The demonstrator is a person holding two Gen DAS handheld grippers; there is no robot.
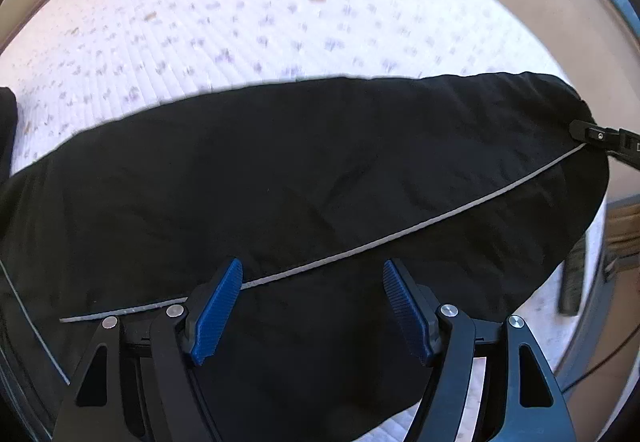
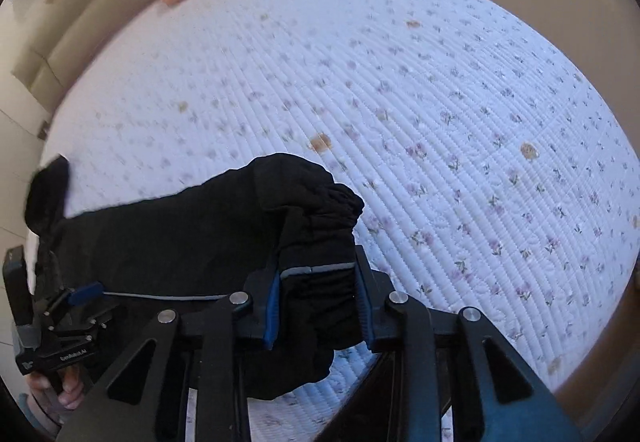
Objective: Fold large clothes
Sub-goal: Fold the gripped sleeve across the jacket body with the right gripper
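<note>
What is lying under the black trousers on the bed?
Under the black trousers lies the white quilted bed cover with small flowers; it shows all around them. The part directly beneath the cloth is covered, so anything there cannot be seen.

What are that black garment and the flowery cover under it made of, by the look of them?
Black garment: probably a matte woven synthetic, softly creased, with a thin grey piping stripe. Flowery cover: looks like quilted cotton, ribbed with stitch lines; hard to be sure.

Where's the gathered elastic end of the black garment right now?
In the right wrist view it sits low and centre, bunched between the right tool's blue pads, on the floral quilt. The black garment trails left toward the left tool.
</note>
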